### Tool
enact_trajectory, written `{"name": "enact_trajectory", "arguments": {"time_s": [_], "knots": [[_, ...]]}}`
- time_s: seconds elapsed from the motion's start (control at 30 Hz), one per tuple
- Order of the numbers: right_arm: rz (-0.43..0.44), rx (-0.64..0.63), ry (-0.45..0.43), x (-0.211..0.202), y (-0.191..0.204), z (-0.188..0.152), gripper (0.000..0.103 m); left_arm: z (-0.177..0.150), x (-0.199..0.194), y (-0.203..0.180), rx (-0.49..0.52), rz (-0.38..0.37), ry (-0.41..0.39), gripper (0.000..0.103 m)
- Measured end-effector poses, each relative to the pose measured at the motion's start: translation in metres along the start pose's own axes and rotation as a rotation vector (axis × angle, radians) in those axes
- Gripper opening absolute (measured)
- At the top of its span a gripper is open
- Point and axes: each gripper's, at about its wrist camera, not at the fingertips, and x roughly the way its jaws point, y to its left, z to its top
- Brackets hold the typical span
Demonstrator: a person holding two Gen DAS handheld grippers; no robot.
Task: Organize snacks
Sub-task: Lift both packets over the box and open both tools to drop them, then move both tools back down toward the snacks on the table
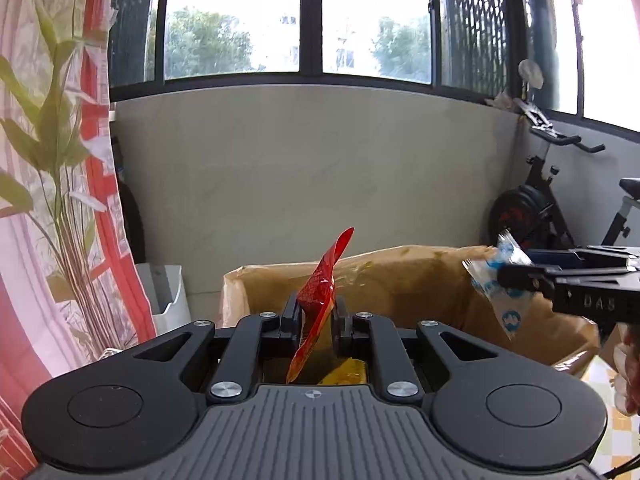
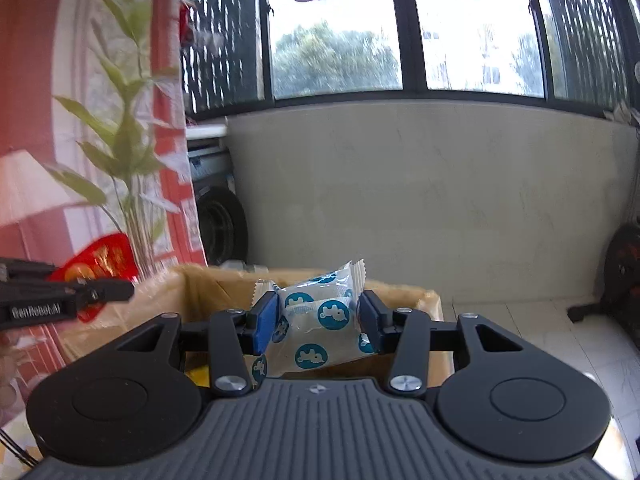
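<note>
My left gripper (image 1: 316, 316) is shut on a red snack packet (image 1: 320, 292), held edge-on above an open cardboard box (image 1: 400, 276). My right gripper (image 2: 318, 316) is shut on a clear packet of white snacks with blue round prints (image 2: 316, 320), also over the box (image 2: 208, 288). In the left wrist view the right gripper (image 1: 516, 276) comes in from the right with the white and blue packet (image 1: 500, 292). In the right wrist view the left gripper (image 2: 120, 290) comes in from the left with the red packet (image 2: 100, 264).
Something yellow (image 1: 344, 372) lies inside the box. A red and white curtain with a leaf print (image 1: 60, 160) hangs at the left. A white bin (image 1: 168, 296) stands by it. An exercise bike (image 1: 552, 200) is at the right. A grey wall (image 1: 304, 168) under windows is behind.
</note>
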Motion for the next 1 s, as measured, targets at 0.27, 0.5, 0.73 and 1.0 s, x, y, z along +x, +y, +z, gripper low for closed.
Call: {"name": "enact_trajectory", "arguments": {"time_s": [0.27, 0.5, 0.73, 1.0], "knots": [[-0.010, 0.030, 0.021, -0.006, -0.010, -0.007, 0.058, -0.004, 0.009, 0.000, 0.022, 0.033, 0.028, 0.058], [0.013, 0.001, -0.015, -0.034, -0.007, -0.008, 0.060, -0.003, -0.010, 0.001, 0.006, 0.013, 0.009, 0.068], [0.080, -0.002, -0.033, -0.073, -0.004, -0.024, 0.060, -0.014, -0.061, 0.001, -0.028, 0.012, -0.043, 0.072], [0.112, 0.030, 0.013, -0.110, -0.009, -0.075, 0.060, -0.064, -0.103, 0.002, -0.041, 0.028, -0.048, 0.073]]}}
